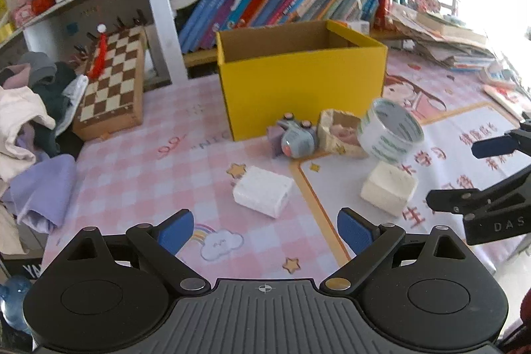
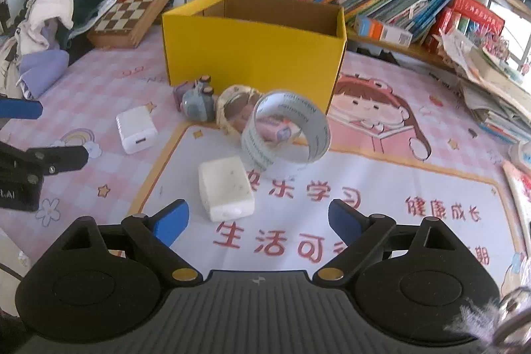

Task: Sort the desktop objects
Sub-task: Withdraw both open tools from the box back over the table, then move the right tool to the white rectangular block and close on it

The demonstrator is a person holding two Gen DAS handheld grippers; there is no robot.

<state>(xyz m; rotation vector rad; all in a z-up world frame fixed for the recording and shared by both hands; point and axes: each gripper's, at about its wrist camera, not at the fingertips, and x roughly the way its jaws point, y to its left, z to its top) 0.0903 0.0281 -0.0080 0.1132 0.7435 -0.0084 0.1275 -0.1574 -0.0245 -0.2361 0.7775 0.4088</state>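
Two tools hovered over the desk (image 2: 381, 175), each with its blue pads spread apart and nothing between them. Leftmost, the left tool (image 1: 265, 233) faced the white charger (image 1: 263, 195), which lay just ahead of its pads and slightly left of centre, its long axis running left to right across the fingers. Farther right lay the cream block (image 2: 226, 186), just ahead of the right tool (image 2: 259, 223) and left of its midline, long axis slanting away from the tool. Behind both, a grey toy (image 1: 296, 140), a tape roll with yellowish wrapping (image 2: 234, 106) and a clear tape ring (image 2: 286, 131) clustered before the yellow box (image 1: 300, 82), which stood open-topped and apparently empty. By this layout, each tool was nearer its own block; the charger probably suited the left, needing only a short forward reach.
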